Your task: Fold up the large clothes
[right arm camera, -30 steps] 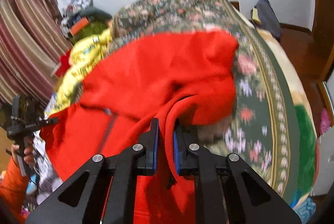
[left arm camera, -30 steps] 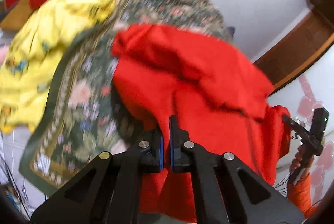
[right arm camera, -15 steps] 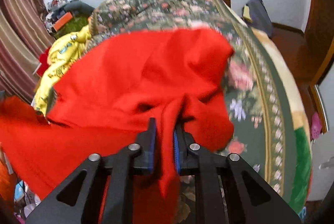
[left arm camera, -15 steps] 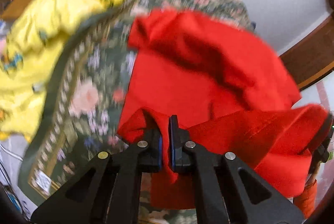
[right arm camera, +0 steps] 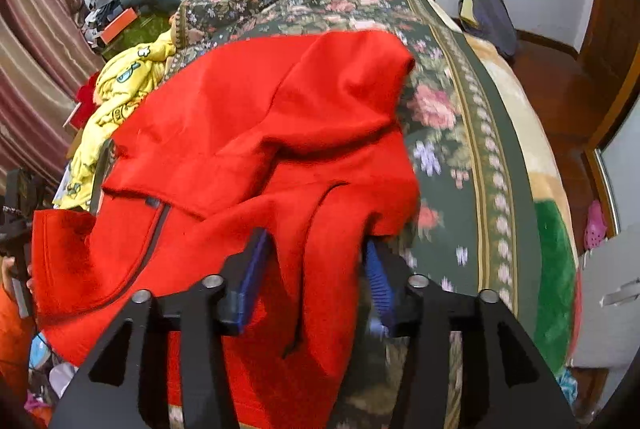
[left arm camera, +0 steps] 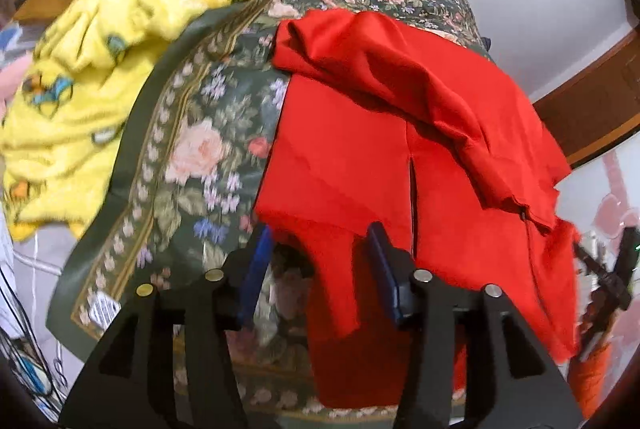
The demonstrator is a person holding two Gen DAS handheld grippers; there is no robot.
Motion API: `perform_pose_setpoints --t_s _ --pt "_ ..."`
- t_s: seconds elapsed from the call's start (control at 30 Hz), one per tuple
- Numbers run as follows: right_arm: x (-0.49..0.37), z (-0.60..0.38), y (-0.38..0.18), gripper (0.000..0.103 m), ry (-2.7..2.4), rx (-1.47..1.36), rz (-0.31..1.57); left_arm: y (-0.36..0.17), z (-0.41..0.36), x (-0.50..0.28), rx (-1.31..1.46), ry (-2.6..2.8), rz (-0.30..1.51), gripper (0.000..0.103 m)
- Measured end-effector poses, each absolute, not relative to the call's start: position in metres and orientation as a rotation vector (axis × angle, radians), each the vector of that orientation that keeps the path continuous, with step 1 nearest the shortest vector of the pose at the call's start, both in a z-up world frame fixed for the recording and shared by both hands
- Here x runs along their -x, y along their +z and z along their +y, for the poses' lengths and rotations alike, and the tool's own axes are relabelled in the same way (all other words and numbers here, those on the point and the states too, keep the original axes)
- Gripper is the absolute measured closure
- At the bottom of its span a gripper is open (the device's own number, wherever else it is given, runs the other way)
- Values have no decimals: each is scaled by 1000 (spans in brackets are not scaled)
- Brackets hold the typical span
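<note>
A large red hooded garment (left arm camera: 360, 133) lies spread on a dark floral blanket (left arm camera: 192, 149) over a bed. Its hood is bunched at the far end and its hem hangs over the near edge. My left gripper (left arm camera: 320, 253) is open, with a red flap of the hem hanging loose between the spread fingers. In the right wrist view the same garment (right arm camera: 256, 133) shows a dark zipper. My right gripper (right arm camera: 316, 269) is open too, and a fold of red cloth drapes between its fingers. The right gripper also shows at the right edge of the left wrist view (left arm camera: 616, 277).
A crumpled yellow printed blanket (left arm camera: 112, 41) lies left of the floral blanket. Striped curtains (right arm camera: 36, 61) and clutter stand at the far left. A wooden floor and a dark bag (right arm camera: 492, 17) are to the right of the bed. A white wall is behind.
Both grippers held the red garment's lower edge, carried it forward over the bed, and have now opened. The cloth hangs loose between the fingers.
</note>
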State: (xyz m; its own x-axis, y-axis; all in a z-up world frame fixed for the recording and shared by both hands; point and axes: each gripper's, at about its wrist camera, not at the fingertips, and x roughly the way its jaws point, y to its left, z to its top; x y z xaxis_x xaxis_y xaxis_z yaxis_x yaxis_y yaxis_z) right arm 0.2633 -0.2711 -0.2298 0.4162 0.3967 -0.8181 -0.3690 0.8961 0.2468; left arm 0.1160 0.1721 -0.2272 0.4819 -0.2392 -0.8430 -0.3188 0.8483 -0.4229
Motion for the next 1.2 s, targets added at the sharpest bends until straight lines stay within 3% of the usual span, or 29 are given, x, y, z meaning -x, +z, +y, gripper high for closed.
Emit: perform_pose_setpoints --t_s 0.27,0.47,0.6,0.67,0.7,0.73,0.8,0.83,0.87,1.2 --pt "-239 -283 -253 53 466 -81 1132 -263 163 -92 652 31 1250 54" --pt "-215 -276 -251 44 484 -36 1128 -262 151 -70 659 -12 1235 53" --pt "-204 -273 -251 44 486 -34 1099 -260 145 -60 688 -31 1211 53" --pt "-203 -272 -253 41 480 -51 1082 -258 141 -55 693 -44 1201 65" --pt "-203 -271 -254 42 480 -62 1078 -256 137 -55 696 -57 1196 79" --pt "-205 -269 -254 47 485 -70 1072 -252 133 -56 686 -70 1190 95" --pt "-205 -265 -252 65 506 -76 1056 -243 120 -70 619 -58 1176 96" --pt "-206 -263 -251 82 518 -80 1046 -236 115 -73 579 -55 1163 96" --pt "-207 -260 -249 87 534 -88 1040 -231 110 -79 552 -54 1147 96" --pt "-230 -250 -195 90 580 -128 836 -141 106 -120 460 -59 926 98"
